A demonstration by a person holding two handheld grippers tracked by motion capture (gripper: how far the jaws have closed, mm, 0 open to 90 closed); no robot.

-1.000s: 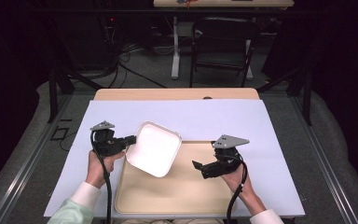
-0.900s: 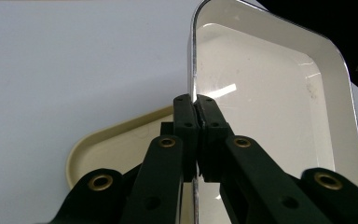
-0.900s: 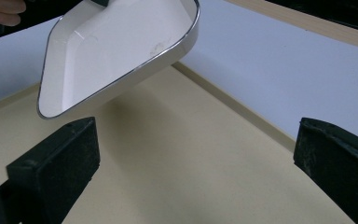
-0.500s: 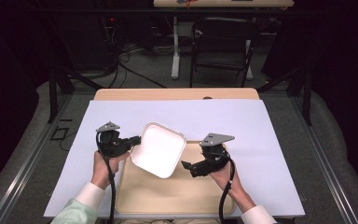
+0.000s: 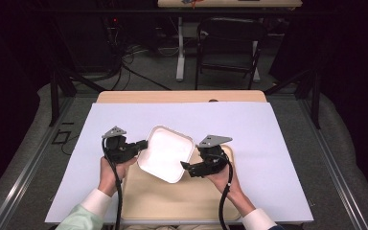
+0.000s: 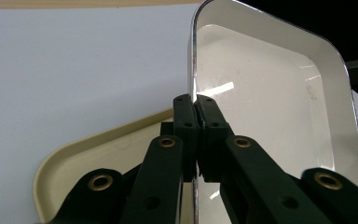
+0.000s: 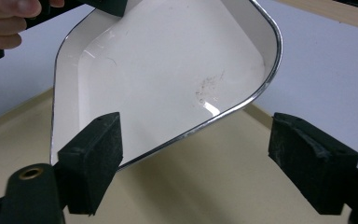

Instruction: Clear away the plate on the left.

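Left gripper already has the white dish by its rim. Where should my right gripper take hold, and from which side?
Take the white dish on its thin metal-edged rim, opposite the left gripper, coming in from the dish's right over the beige tray. The dish is tilted with that raised lip facing the right gripper, whose jaws have been closing and already straddle it without pressing.

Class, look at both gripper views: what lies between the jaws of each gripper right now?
Left gripper: the white dish's rim, clamped, in the left gripper view. Right gripper: jaws just closing, wide apart; the right gripper view shows the dish's rim edge and the beige tray between them, unpinched.
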